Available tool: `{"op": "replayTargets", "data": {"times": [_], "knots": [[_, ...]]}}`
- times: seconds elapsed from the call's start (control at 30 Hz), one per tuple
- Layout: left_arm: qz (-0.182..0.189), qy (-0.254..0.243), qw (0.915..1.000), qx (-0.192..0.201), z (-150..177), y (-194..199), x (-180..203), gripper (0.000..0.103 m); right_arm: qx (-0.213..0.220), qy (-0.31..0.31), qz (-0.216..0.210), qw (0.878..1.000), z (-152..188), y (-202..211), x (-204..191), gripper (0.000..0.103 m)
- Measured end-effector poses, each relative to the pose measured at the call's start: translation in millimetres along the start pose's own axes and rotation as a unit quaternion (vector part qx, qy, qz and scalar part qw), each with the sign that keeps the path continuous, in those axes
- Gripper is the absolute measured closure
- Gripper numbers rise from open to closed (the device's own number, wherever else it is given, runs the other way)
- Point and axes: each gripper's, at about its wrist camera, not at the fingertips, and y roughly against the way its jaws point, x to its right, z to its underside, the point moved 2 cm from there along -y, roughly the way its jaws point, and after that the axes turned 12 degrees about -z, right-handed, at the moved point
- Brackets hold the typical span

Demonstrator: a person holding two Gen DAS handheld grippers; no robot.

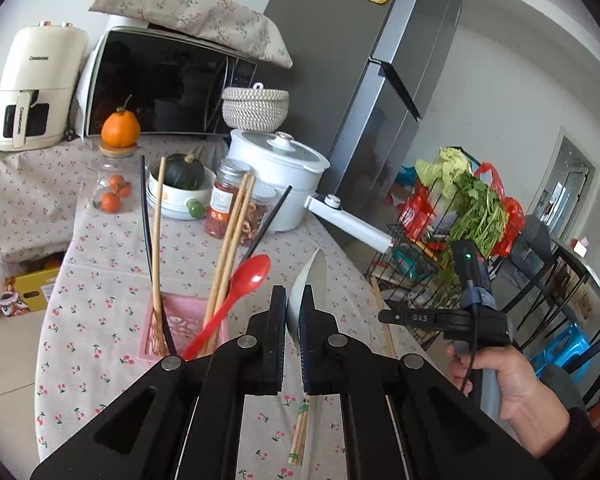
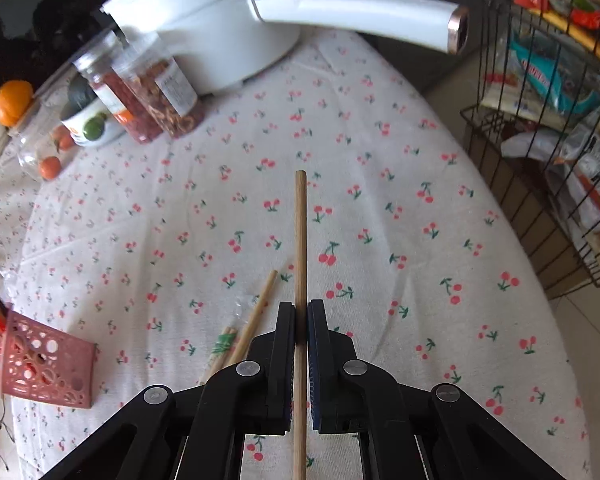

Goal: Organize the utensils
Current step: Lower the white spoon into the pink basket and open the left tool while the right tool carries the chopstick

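Note:
My left gripper is shut on a white spoon, whose bowl sticks up past the fingertips. Just ahead stands a pink perforated holder with several wooden and black chopsticks and a red spoon leaning in it. My right gripper is shut on a single wooden chopstick, held above the cherry-print tablecloth. More wooden chopsticks lie on the cloth to its left, some with a green band. The pink holder sits at the far left of the right wrist view. A hand carries the right gripper at the right of the left wrist view.
A white pot with a long handle stands at the back with spice jars, a bowl holding a dark squash and a jar of oranges. A wire rack of groceries stands past the table's right edge.

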Motion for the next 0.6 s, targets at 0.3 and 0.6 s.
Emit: {"op": "replayTargets", "data": {"times": [0.3,0.6], "knots": [[-0.113,0.021,0.9834,0.141,-37.3,-11.5,-30.2,0.097,0.126,0.017,-0.05,0.991,-11.1,69.1,-26.8,0.099],[-0.175,0.019,0.9599,0.218,-30.1,-42.1,-33.3,0.097,0.16,0.053,-0.07,0.983,-13.9,80.2,-51.4,0.099]]}}
